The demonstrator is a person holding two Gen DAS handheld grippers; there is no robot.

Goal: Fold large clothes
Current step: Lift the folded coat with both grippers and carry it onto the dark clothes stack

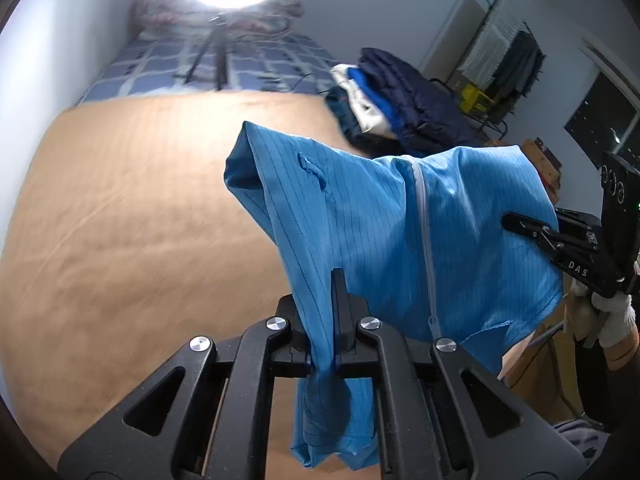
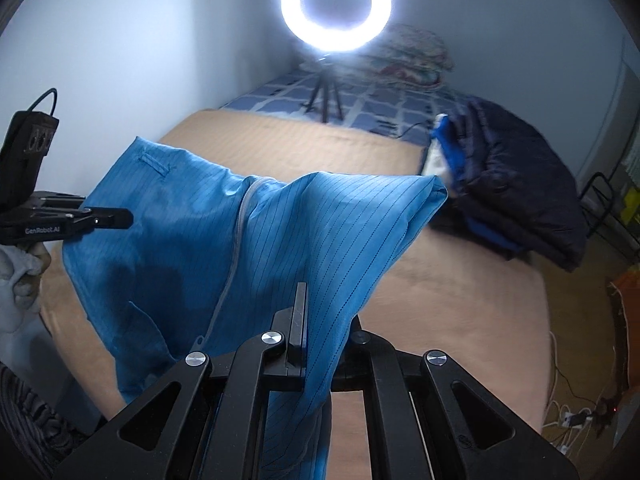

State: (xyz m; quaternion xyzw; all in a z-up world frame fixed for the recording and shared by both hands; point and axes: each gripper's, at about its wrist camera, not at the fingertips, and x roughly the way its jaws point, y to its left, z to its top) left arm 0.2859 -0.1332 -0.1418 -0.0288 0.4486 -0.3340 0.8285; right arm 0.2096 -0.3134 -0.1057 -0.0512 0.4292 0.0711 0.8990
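Blue striped garment, a zip-fronted piece in thin pinstriped cloth, hangs in the air above a bed covered with a tan sheet, stretched between two hand-held tongs. The left tongs are clamped down on a bunched edge of the fabric, which runs between their closed black fingers and spills below them; the right tongs are likewise closed on the opposite edge, cloth pinched tight against one finger. Holding the garment by two separated points appears meant to spread it flat and let gravity pull out the slack before it is laid on the tan sheet for folding. A pale zip runs down the garment's middle and a small fabric loop sits toward the left tongs' side of it.

Beyond the garment, at the far right corner of the tan sheet, a stack of folded clothes in navy, bright blue and white suggests earlier pieces are already done. Past the sheet's far edge a ring light on a tripod stands on a blue checked bedspread.

White lettering reads "DAS" on the right tongs' body as seen from the left camera, and "GenRobot.AI" on the left tongs' body as seen from the right camera. A white-gloved hand grips the right tool's handle
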